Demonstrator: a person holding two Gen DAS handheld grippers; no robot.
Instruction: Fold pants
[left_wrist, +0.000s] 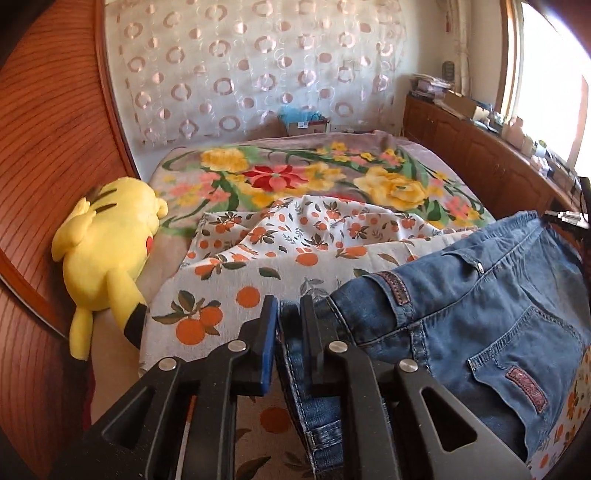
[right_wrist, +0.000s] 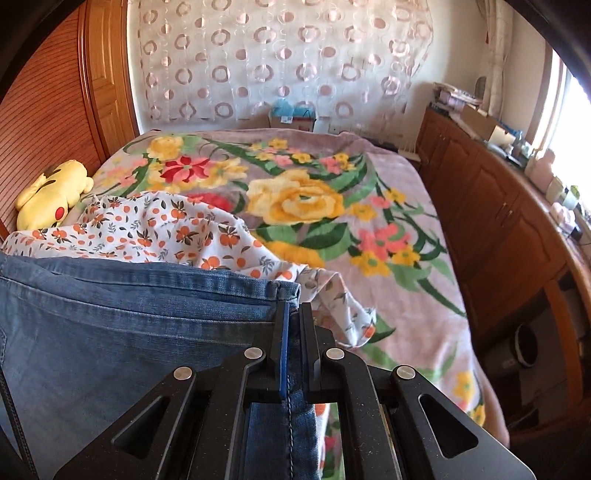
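Blue denim jeans (left_wrist: 461, 295) lie across a white cloth with an orange-fruit print (left_wrist: 258, 258) on the bed, back pockets and waistband facing up. My left gripper (left_wrist: 289, 301) is shut on a hemmed edge of the jeans near the waistband, and denim fills the narrow gap between its fingers. In the right wrist view the jeans (right_wrist: 129, 314) stretch away to the left. My right gripper (right_wrist: 293, 306) is shut on a stitched seam at the right end of the denim. Both grippers point down over the near side of the bed.
A floral blanket (right_wrist: 388, 206) covers the bed beyond the orange-print cloth (right_wrist: 166, 229). A yellow plush toy (left_wrist: 107, 251) lies at the left against the wooden headboard (left_wrist: 44, 147). Wooden cabinets (right_wrist: 498, 206) with clutter on top run along the right under a bright window.
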